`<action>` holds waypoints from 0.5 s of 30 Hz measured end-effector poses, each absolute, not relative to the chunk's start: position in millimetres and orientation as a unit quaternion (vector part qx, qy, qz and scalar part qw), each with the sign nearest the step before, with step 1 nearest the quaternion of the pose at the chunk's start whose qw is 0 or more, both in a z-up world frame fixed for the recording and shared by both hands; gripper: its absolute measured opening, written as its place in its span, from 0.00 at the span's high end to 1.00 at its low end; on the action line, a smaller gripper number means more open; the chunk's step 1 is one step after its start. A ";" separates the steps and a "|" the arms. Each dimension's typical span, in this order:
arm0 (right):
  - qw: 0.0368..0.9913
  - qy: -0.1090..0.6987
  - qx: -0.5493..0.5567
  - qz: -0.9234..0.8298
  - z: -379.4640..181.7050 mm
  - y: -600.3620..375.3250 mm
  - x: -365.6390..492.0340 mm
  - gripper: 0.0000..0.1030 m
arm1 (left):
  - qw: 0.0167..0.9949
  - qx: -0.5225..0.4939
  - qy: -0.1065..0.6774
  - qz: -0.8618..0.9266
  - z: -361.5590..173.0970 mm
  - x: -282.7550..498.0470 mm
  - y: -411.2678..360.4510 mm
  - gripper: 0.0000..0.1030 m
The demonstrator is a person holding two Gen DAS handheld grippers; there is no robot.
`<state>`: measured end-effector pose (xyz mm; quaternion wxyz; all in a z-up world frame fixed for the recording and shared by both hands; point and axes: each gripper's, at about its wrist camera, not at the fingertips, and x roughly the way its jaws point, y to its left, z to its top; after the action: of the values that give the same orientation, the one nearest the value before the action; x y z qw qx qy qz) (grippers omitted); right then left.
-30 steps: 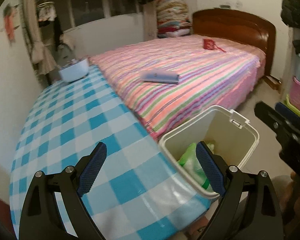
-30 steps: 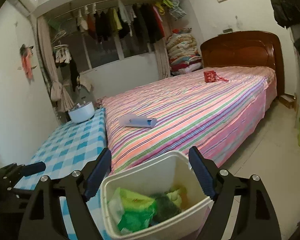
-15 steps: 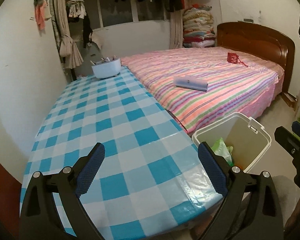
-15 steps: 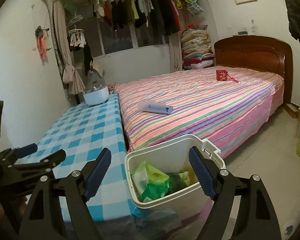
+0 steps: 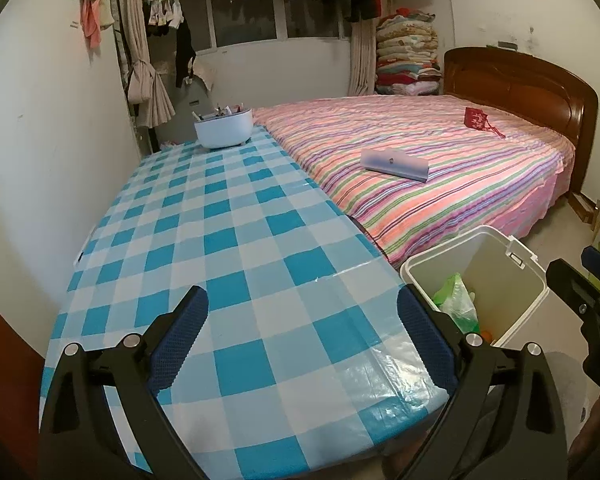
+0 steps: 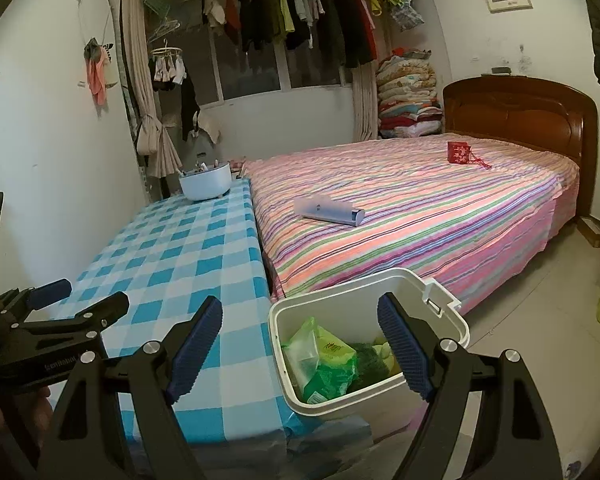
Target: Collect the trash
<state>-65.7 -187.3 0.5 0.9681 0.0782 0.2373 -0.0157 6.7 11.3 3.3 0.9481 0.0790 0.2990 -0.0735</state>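
Seemingly late in the task. Left wrist view: the left gripper (image 5: 302, 344) hovers above the near end of the checked table (image 5: 228, 240), its 2 fingers spread wide with nothing between them. No loose trash shows on the cloth; only a white bowl (image 5: 224, 132) of small items stands at the far end. The bin (image 5: 496, 276) sits on the floor just beside the table's near right corner, next to the striped bed (image 5: 440, 184), and a green bag (image 5: 454, 304) lies inside it. The right gripper's tip shows at the right edge.

Right wrist view: the right gripper (image 6: 300, 348) is held level, pointing over the bin (image 6: 352, 292), fingers likewise spread and empty. The bin is roughly half filled with green wrappers (image 6: 324, 364). On the bed lie a grey roll (image 6: 328, 210) and a red pouch (image 6: 460, 153); whether either counts as trash I cannot tell. If not, collection looks finished.
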 end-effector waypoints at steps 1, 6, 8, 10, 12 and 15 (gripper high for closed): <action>0.968 0.238 0.079 -0.015 0.2 -187.4 -65.2 0.24 | 0.948 0.078 0.300 -0.074 2.7 7.6 11.6 0.09; 0.968 0.239 0.079 -0.015 -0.4 -187.6 -63.9 0.24 | 0.944 0.080 0.308 -0.082 -2.5 9.4 10.4 0.09; 0.967 0.240 0.082 -0.014 -1.0 -188.3 -63.8 0.24 | 0.944 0.080 0.309 -0.085 -3.8 9.8 9.8 0.09; 0.966 0.242 0.084 -0.012 -1.6 -188.5 -62.6 0.24 | 0.945 0.078 0.307 -0.082 -3.1 10.6 11.2 0.09; 0.967 0.242 0.084 -0.011 -1.2 -188.8 -61.7 0.24 | 0.945 0.074 0.307 -0.080 -2.5 11.5 13.3 0.09; 0.967 0.241 0.082 -0.011 -2.0 -188.8 -61.4 0.24 | 0.944 0.070 0.311 -0.080 -4.7 14.2 14.8 0.09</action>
<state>-61.4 -188.8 -2.0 0.9669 0.0817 0.2414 -0.0112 14.2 14.8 -4.7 0.9444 0.0705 0.3110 -0.0799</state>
